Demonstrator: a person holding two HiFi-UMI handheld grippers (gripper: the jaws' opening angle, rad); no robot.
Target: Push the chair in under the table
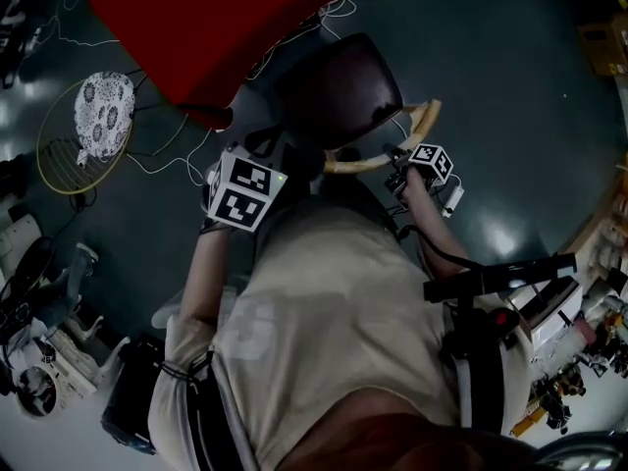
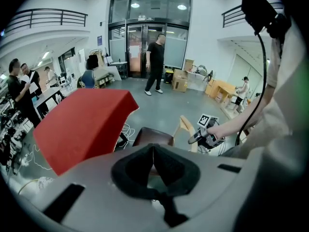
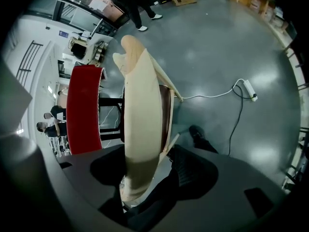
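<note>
The chair has a dark brown seat (image 1: 343, 91) and a curved pale wooden backrest (image 1: 388, 155); it stands partly under the red table (image 1: 226, 27). My right gripper (image 1: 400, 170) is at the backrest's right end. In the right gripper view the backrest (image 3: 140, 124) runs between the jaws, and a strip of floor shows beside the right pad (image 3: 190, 170), so they stand open around it. My left gripper (image 2: 153, 159) is shut and empty, held over the chair seat (image 2: 153, 137) beside the table (image 2: 82, 124). Its marker cube (image 1: 243, 192) is left of the backrest.
White cables (image 1: 167, 155) and a yellow hoop with a patterned cloth (image 1: 93, 126) lie on the floor left of the table. A power strip (image 3: 248, 88) lies further out. People (image 2: 155, 64) stand by the glass doors, with boxes (image 2: 181, 81) nearby. Cluttered benches (image 1: 579, 332) are to my right.
</note>
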